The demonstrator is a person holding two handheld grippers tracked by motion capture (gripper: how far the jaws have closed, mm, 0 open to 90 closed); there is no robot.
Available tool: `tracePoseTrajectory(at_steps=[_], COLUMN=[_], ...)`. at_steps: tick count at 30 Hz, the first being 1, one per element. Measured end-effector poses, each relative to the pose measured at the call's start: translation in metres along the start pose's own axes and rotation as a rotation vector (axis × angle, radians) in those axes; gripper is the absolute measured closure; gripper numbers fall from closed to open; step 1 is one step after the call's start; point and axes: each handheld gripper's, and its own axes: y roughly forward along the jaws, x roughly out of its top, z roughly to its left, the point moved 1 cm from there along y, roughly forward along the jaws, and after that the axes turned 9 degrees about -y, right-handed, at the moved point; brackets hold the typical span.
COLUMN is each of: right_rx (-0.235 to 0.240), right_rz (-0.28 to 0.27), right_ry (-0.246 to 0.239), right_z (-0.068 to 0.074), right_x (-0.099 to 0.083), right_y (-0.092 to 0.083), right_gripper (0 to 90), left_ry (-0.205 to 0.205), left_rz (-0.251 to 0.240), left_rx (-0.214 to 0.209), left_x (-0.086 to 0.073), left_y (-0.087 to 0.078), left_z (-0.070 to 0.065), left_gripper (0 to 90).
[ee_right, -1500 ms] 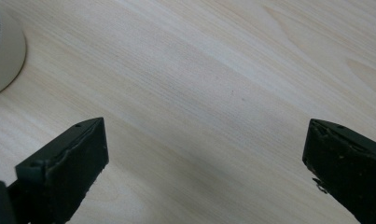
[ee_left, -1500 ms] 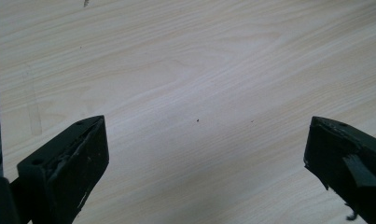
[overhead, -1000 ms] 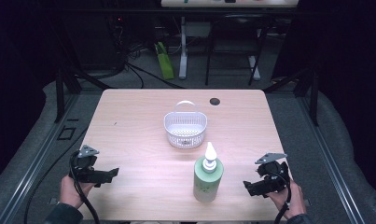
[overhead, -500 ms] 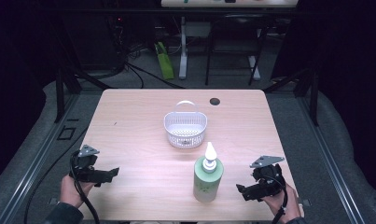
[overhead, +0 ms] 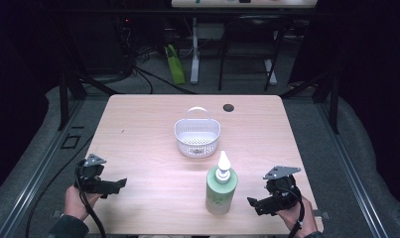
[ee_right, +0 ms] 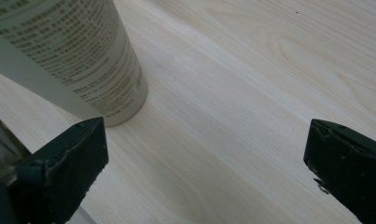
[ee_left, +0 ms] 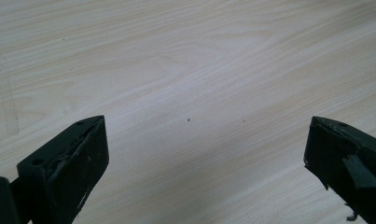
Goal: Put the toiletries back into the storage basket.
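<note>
A pale green bottle [overhead: 221, 191] with a white pointed cap stands upright near the table's front edge; its printed lower side [ee_right: 83, 60] fills the upper left of the right gripper view. Behind it sits a white perforated basket [overhead: 197, 137] with a raised handle. My right gripper [overhead: 253, 202] is open just right of the bottle, low over the table, jaws pointing toward it and apart from it. My left gripper [overhead: 119, 184] rests open at the front left, with bare wood [ee_left: 190, 93] between its jaws.
The light wooden table [overhead: 138, 129] has a dark round hole [overhead: 229, 107] near its back edge. Dark floor, cables and table legs lie beyond the far edge. Wide bare wood lies between the left gripper and the bottle.
My right gripper has moved left and slightly toward the front edge, closing in on the bottle. The left gripper, bottle and basket have stayed put.
</note>
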Motion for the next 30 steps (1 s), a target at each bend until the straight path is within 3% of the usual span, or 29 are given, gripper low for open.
tracePoseTrajectory(at_steps=[14,30], right_rx=[0.065,0.161], right_rz=[-0.023,-0.124], right_ry=[-0.045,-0.090], right_z=[0.014,0.033], right_x=[0.006,0.022], right_y=[-0.002,-0.007], right_gripper=[0.0,0.0], left_ry=[0.004,0.010], left_rz=[-0.004,0.005], left_rx=[-0.002,-0.003], left_x=[0.001,0.002], left_y=[0.000,0.003], left_z=[-0.002,-0.003], left_gripper=[0.0,0.0])
